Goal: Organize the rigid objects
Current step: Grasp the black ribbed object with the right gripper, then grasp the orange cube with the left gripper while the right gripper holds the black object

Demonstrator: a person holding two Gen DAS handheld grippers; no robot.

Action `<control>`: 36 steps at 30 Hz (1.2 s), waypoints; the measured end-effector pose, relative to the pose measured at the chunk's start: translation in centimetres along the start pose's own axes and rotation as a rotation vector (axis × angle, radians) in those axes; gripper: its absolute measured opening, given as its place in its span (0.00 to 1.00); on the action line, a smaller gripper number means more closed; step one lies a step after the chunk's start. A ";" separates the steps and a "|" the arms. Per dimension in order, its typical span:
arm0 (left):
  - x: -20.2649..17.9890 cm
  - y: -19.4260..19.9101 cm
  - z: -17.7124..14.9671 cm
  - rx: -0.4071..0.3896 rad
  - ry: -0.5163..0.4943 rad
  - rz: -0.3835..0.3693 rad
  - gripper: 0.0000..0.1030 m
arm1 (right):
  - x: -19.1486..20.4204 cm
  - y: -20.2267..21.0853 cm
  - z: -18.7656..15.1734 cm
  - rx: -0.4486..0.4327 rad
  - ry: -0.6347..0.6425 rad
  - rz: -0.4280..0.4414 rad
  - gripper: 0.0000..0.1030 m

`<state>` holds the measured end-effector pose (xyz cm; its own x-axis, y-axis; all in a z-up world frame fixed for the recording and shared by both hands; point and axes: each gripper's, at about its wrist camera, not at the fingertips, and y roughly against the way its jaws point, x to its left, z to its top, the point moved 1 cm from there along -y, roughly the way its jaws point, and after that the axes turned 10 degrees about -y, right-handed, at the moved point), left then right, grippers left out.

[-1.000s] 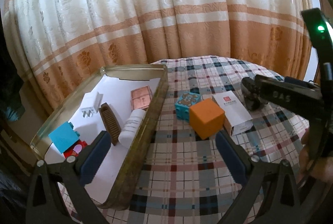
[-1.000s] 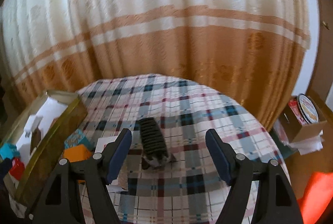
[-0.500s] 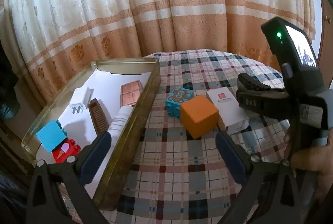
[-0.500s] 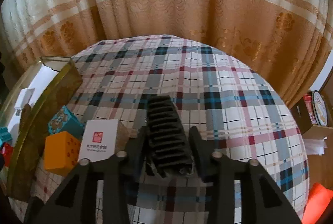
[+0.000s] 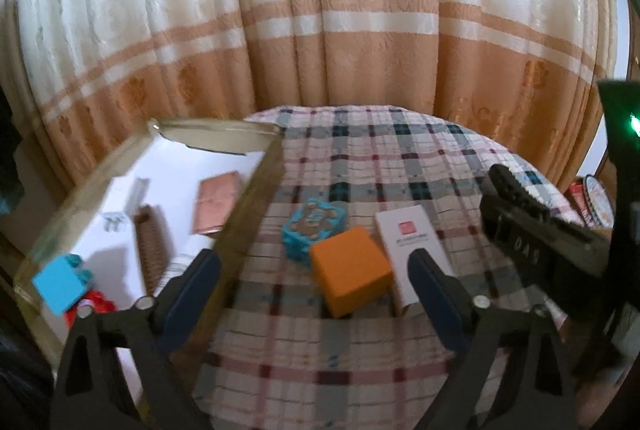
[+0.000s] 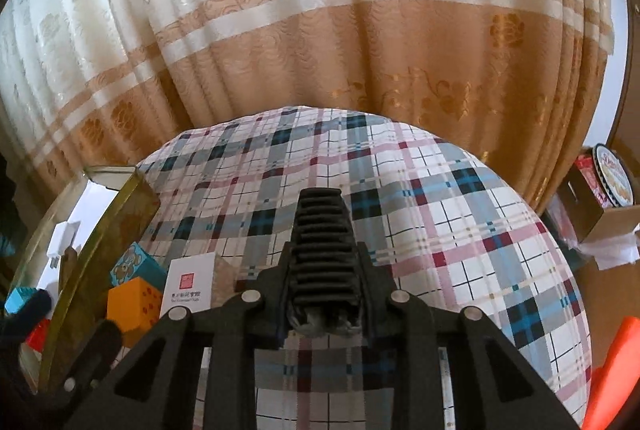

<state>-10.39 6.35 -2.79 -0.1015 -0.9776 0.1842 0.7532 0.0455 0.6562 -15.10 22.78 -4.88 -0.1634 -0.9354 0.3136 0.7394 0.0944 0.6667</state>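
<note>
Left wrist view, reading left to right: the tray (image 5: 256, 186), a shallow gold-walled tin with a white floor, already holds a blue block (image 5: 60, 286), a brown comb (image 5: 150, 250) and a copper-coloured card (image 5: 218, 202). On the plaid worktop (image 5: 360, 166) just right of the tray wall stand a teal patterned box (image 5: 314, 226), an orange cube (image 5: 350, 276) touching it, and a white carton (image 5: 412, 242) beside the cube. The left hand-held gripper (image 5: 316, 286) has just been closing slightly yet stands spread, nothing between its pads; the cube lies just ahead of it.

Right wrist view: the right hand-held gripper (image 6: 322, 286) has just been closing and now pinches the black ribbed clip (image 6: 322, 230) across its sides near the rear end. The clip is dark, with evenly spaced ridges across its top, and tapers toward the far tip. It is held at the worktop's middle, well apart from the tray; whether it has left the cloth cannot be told.

Handling, as a judgement: the clip is probably light, stiff plastic. Its ridges should resist slipping. A sprung hinge may yield under pressure, so a hold on the flat side faces is preferable.
</note>
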 end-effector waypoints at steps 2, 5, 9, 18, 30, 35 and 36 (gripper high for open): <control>-0.7 -0.7 0.2 0.015 0.004 -0.006 0.85 | -0.3 0.0 0.2 0.003 -0.015 0.001 0.29; -1.2 -2.2 0.1 0.073 0.033 -0.044 0.66 | -0.7 0.0 0.1 0.007 -0.034 0.007 0.29; -0.4 -3.4 0.1 0.099 0.144 -0.074 0.61 | -1.0 -0.2 0.1 0.014 -0.049 0.007 0.29; 1.1 -3.3 -1.4 0.143 0.270 -0.123 0.64 | -0.8 -0.1 0.0 0.012 -0.038 0.010 0.29; 1.0 -3.2 -0.8 0.177 0.226 -0.184 0.54 | -0.9 0.0 -0.1 0.013 -0.041 0.012 0.29; 1.7 -3.0 -1.2 0.194 0.215 -0.171 0.54 | -0.8 -0.1 -0.1 0.015 -0.043 0.011 0.29; 1.8 -3.0 -1.3 0.204 0.210 -0.161 0.54 | -0.8 -0.2 -0.1 0.016 -0.042 0.012 0.29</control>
<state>-12.02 4.14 -5.39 -0.0569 -0.9956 -0.0744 0.5909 -0.0936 0.8013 -14.99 23.48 -5.33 -0.1823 -0.9190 0.3495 0.7312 0.1110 0.6731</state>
